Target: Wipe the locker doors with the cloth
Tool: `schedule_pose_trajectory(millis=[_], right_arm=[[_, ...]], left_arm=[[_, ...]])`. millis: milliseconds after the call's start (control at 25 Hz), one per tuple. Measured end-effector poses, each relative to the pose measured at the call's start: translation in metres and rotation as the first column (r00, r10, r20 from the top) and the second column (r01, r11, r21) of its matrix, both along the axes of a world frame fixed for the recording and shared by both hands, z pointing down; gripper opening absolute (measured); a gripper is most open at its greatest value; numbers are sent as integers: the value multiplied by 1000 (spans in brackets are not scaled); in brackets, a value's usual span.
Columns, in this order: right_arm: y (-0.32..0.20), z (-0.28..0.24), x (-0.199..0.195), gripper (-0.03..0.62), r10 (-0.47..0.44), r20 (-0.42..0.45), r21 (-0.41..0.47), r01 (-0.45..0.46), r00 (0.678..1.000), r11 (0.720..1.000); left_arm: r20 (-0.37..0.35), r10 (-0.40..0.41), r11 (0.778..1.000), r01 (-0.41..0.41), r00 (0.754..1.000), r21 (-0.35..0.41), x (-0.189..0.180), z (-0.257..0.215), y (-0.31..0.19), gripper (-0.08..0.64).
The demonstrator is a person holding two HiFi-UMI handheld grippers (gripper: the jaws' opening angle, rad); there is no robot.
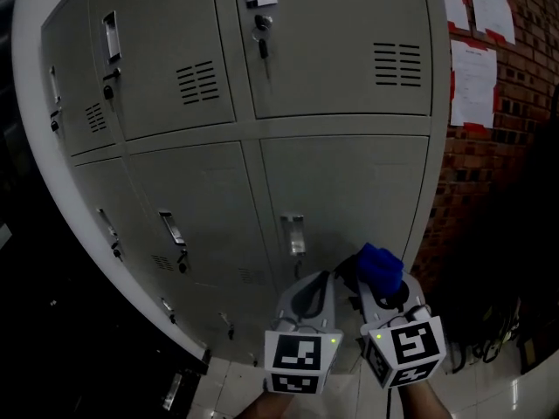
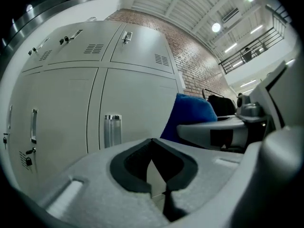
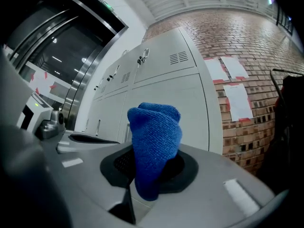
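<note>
Head view: the left gripper (image 1: 321,285) and the right gripper (image 1: 377,288) sit side by side low in front of grey locker doors (image 1: 349,182). A blue cloth (image 1: 380,267) is bunched at the right gripper's tip, near the lower right door

Left gripper view: its jaws are pressed together with nothing between them

Right gripper view: its jaws are clamped on the cloth, which stands up from them; a brick wall (image 3: 266,56) hung with papers (image 3: 237,101) flanks the lockers

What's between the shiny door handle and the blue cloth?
Just bare grey locker door, nothing else. The left gripper view shows it plainly between the handle and the cloth.
</note>
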State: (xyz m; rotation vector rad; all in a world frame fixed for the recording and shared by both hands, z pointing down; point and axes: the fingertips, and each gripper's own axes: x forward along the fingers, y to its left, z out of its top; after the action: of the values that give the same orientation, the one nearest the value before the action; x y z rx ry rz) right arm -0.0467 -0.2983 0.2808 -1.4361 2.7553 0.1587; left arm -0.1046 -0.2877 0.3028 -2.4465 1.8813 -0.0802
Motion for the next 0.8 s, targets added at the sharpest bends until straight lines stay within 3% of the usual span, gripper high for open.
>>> schedule_pose_trajectory(millis=[280, 800], right_arm=[[3, 40, -7, 74, 45, 7, -41, -45, 999, 998], [1, 48, -13, 75, 50, 2, -56, -49, 999, 997]], left_arm=[[0, -6, 999, 6, 1000, -32, -10, 19, 4, 0], [-3, 3, 998, -3, 1000, -62, -11, 31, 3, 0]])
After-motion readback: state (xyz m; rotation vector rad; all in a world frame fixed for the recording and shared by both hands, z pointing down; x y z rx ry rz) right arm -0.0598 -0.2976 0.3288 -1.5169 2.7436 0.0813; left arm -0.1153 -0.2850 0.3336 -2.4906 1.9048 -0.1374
